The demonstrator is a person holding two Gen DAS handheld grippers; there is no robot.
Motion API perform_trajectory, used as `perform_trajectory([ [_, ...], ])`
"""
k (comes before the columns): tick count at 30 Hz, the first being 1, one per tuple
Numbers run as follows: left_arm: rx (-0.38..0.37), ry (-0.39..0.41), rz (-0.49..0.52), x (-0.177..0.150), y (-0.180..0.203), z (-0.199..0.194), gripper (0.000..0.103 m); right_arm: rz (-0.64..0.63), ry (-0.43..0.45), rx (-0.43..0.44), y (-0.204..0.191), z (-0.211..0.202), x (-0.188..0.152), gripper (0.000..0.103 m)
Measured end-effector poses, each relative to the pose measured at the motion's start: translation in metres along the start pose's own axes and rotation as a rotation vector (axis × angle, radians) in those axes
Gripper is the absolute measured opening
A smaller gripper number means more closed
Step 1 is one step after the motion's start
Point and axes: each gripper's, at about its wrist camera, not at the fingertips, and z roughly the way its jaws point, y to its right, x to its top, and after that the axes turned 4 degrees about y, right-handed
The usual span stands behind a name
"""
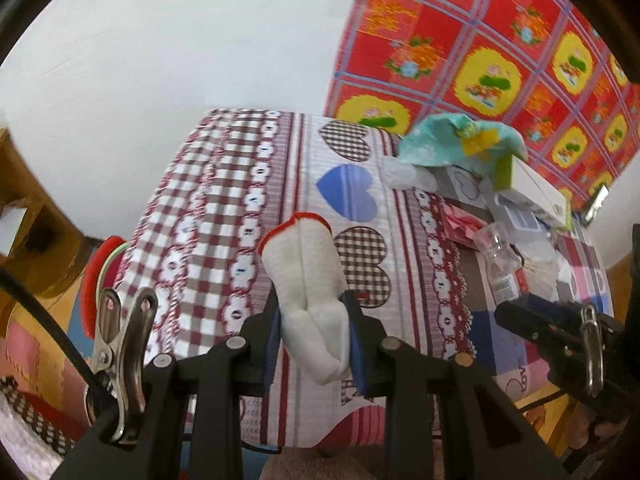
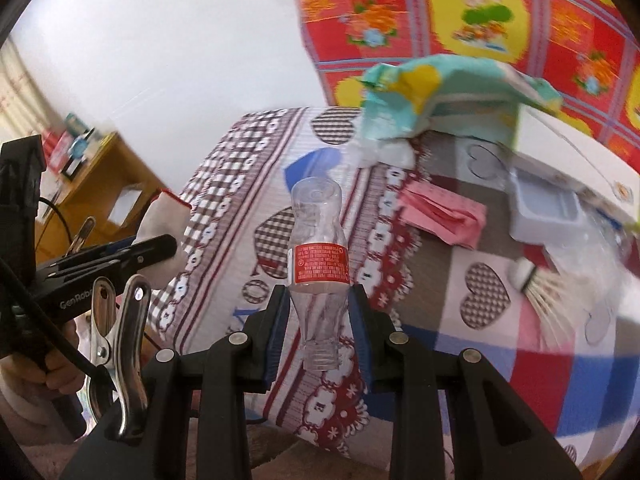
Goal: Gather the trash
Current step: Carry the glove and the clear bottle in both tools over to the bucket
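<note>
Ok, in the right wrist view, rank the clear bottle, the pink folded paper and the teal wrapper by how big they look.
1. Teal wrapper, looks largest.
2. Clear bottle and pink folded paper look about alike. The bottle, held in the right gripper, is much nearer the camera, so I won't rank those two.

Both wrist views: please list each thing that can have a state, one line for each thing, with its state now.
left tongs: shut on the white glove
white glove: held off the table, red cuff pointing away
right tongs: shut on the plastic bottle
plastic bottle: empty, no cap, neck toward the camera
pink paper: crumpled, lying on the tablecloth
teal wrapper: crumpled, draped over a box
</note>
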Motion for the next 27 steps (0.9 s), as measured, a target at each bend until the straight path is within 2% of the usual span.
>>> perform_trajectory([
  [15, 0.147, 0.065, -0.179, -0.017, -0.04, -0.029, 0.03, -0.158, -0.009, 0.107, -0.038, 0.012, 0.015, 0.031],
  [27, 0.242, 0.096, -0.291, -0.026, -0.101, -0.055, 0.03, -0.243, -0.012, 0.19, -0.104, 0.025, 0.034, 0.031],
])
